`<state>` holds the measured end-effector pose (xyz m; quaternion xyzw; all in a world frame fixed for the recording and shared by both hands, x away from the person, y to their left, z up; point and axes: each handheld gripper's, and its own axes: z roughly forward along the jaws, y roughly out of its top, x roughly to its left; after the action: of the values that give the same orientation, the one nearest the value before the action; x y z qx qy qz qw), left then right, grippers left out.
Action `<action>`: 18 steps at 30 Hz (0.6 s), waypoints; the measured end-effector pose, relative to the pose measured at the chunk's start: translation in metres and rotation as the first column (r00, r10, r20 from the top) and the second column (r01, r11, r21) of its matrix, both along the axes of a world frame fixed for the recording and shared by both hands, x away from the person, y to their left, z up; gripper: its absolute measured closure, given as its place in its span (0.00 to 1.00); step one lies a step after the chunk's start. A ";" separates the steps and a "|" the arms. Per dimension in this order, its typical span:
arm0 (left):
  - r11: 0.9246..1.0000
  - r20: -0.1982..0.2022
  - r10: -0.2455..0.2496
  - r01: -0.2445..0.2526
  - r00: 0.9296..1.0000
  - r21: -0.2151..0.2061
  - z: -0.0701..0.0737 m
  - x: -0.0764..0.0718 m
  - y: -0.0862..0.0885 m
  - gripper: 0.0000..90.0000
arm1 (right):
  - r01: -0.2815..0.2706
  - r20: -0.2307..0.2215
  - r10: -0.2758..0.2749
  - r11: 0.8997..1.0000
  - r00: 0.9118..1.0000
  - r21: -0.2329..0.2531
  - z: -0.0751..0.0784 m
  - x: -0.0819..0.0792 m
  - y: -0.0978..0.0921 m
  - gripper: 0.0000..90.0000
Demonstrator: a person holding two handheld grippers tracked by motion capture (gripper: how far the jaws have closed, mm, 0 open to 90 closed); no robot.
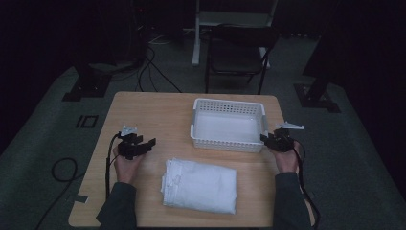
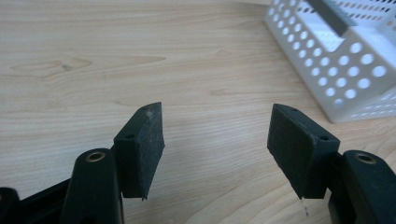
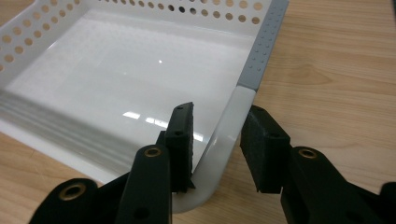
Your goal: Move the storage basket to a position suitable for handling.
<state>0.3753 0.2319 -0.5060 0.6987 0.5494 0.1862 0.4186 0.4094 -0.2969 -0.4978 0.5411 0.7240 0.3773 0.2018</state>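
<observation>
A white perforated basket [image 1: 225, 143] stands empty on the wooden table [image 1: 153, 112], right of centre. A folded white cloth [image 1: 201, 186] lies near the front edge, between the person's two forearms. My right gripper [image 1: 266, 138] is at the basket's front right corner. In the right gripper view, my right gripper [image 3: 217, 140] has its jaws astride the basket's rim [image 3: 266, 46], one inside and one outside, closed on it. My left gripper [image 1: 146, 143] hovers over bare wood at the left, left of the cloth. Seen from the left gripper view, my left gripper [image 2: 217, 140] is open with nothing between its jaws, and the basket [image 2: 345, 79] stands ahead to its right.
A dark chair [image 1: 237, 52] stands on the floor beyond the table's far edge, with cables and stand feet around it. Bare wood lies left of the basket and behind the left gripper. Cables trail from both grippers toward the front edge.
</observation>
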 end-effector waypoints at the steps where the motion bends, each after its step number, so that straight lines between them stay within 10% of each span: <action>1: 1.000 0.005 -0.003 0.003 1.000 0.005 0.001 -0.001 -0.001 0.39 | -0.006 0.000 0.006 1.000 1.000 0.000 0.000 0.000 0.002 0.71; 18: 0.998 0.044 -0.053 0.051 0.998 0.043 0.008 -0.004 -0.025 0.39 | -0.108 0.004 0.108 0.994 0.994 -0.012 0.001 -0.007 0.041 0.66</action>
<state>0.3708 0.2067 -0.4975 0.7170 0.5173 0.2024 0.4210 0.4026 -0.2562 -0.4971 0.4989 0.7540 0.3848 0.1859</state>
